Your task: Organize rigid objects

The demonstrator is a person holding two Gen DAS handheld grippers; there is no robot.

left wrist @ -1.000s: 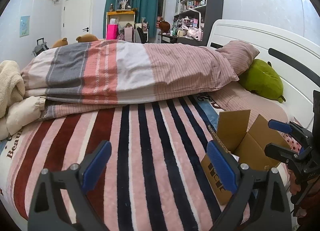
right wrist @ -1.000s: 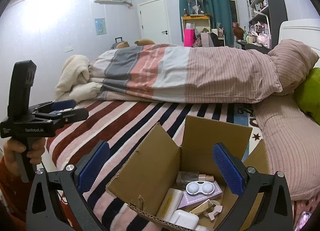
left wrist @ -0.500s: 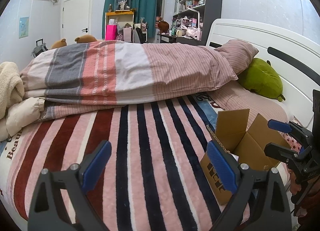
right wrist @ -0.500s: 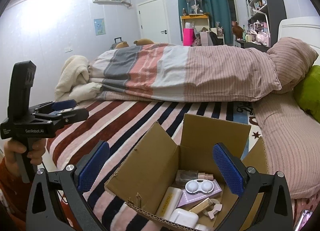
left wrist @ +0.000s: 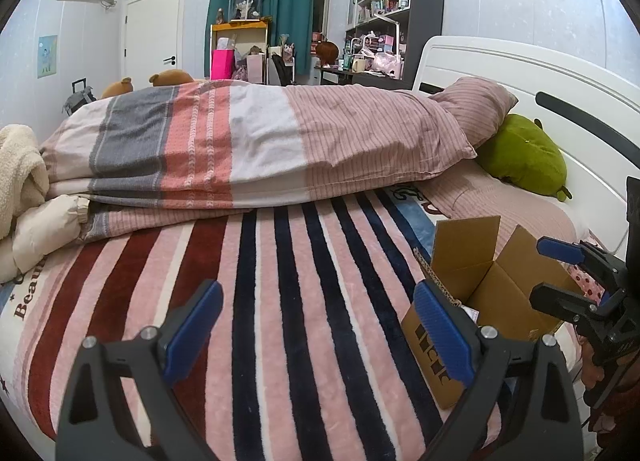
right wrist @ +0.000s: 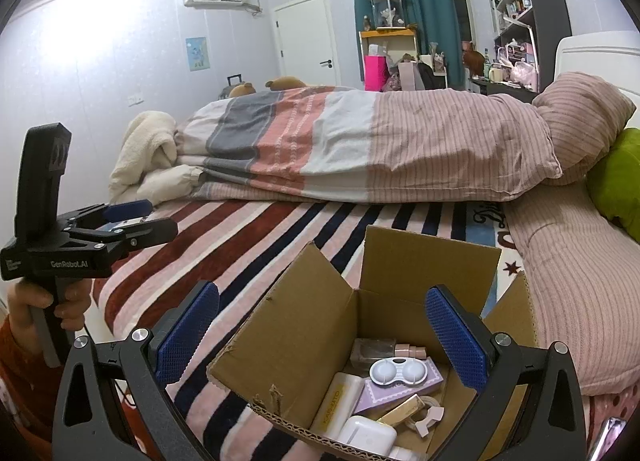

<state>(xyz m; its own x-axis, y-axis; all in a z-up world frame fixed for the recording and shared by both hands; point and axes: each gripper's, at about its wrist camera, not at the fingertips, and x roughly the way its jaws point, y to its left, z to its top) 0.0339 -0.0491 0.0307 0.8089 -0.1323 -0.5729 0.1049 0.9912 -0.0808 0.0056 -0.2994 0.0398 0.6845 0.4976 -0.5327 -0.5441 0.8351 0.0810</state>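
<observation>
Hovering over the open cardboard box [right wrist: 312, 337], the right gripper [right wrist: 320, 331] has its two blue pads spread wide, released, nothing between them. One box only, four flaps up, sitting on the striped blanket [right wrist: 256, 237] at 6 o'clock in the right wrist view, at 4 o'clock in the left wrist view [left wrist: 476, 273].

Countable inside the box: one white twin-dome lens case [right wrist: 398, 371] resting on one lilac carton [right wrist: 384, 393]; one cream tube [right wrist: 334, 401] at 7 o'clock of it; one white earbud case [right wrist: 368, 437] nearest the camera; one clear bottle with pink cap [right wrist: 384, 349] against the far wall. Smaller pieces beside these cannot be told apart.

Left gripper [left wrist: 316, 329], jaws released and empty, hangs over bare blanket, well apart from the box. One folded quilt [left wrist: 260, 145] at 12 o'clock; one green plush [left wrist: 524, 157] at 2 o'clock.
</observation>
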